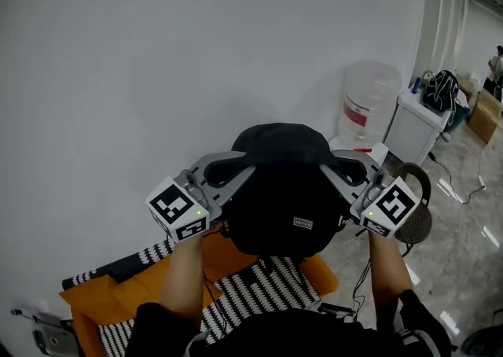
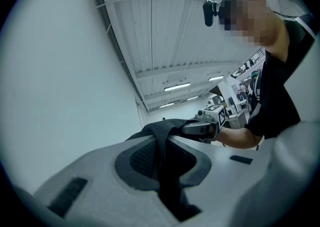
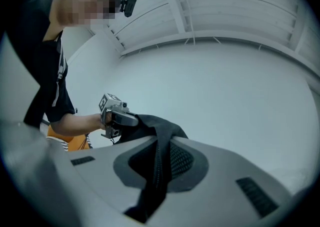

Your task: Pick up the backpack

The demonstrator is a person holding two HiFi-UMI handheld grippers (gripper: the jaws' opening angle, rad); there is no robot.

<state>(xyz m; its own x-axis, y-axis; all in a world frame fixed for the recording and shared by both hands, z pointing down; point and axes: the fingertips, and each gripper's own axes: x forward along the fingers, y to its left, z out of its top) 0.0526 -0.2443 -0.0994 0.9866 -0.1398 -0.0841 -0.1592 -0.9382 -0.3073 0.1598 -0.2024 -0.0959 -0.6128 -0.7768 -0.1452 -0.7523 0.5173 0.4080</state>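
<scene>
Orange surface: seen at the lower left of the head view; its kind of furniture cannot be told.
Striped cloth: black and white, spread directly on the orange surface.
Floor: glossy pale tiles, seen at the right.
White cabinet: stood on the floor by the wall.
Cable: trailed across the tiles near the cabinet.

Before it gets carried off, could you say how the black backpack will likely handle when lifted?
Probably floppy: the backpack bunches into thin folds in the left gripper and right gripper. Likely light for its size: those pinches alone carry it.
</scene>
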